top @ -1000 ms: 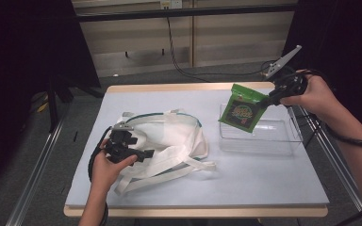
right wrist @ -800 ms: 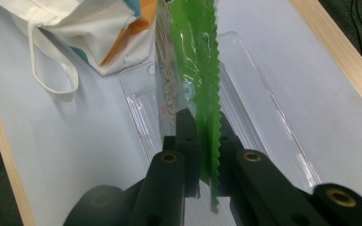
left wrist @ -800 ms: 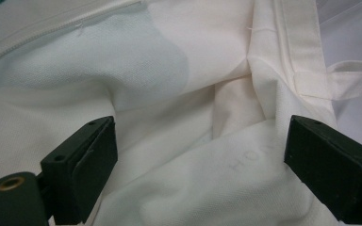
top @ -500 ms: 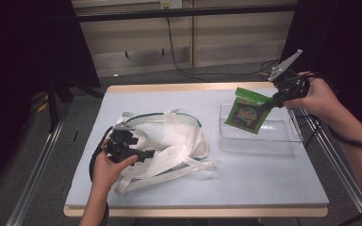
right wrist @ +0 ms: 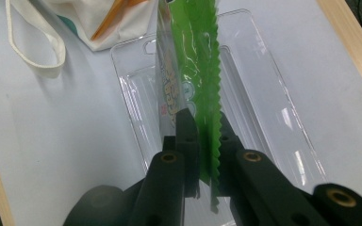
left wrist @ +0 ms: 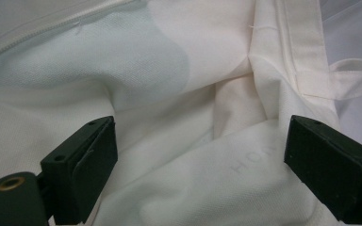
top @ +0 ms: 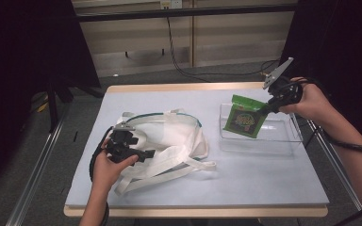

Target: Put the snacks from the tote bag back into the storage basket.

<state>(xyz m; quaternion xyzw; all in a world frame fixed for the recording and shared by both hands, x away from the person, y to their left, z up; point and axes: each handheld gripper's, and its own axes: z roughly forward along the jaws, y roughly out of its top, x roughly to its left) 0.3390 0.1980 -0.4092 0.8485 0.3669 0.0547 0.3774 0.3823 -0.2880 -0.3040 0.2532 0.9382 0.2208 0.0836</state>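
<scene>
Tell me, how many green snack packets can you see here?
1. The green packet hangs pinched by its serrated edge in the right tool, above the clear plastic tray. The white cloth bag beside it could hide more; its inside cannot be seen.

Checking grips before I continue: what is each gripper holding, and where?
Right gripper pinches the green packet by its serrated edge. Left gripper holds nothing, open over the white bag.
</scene>
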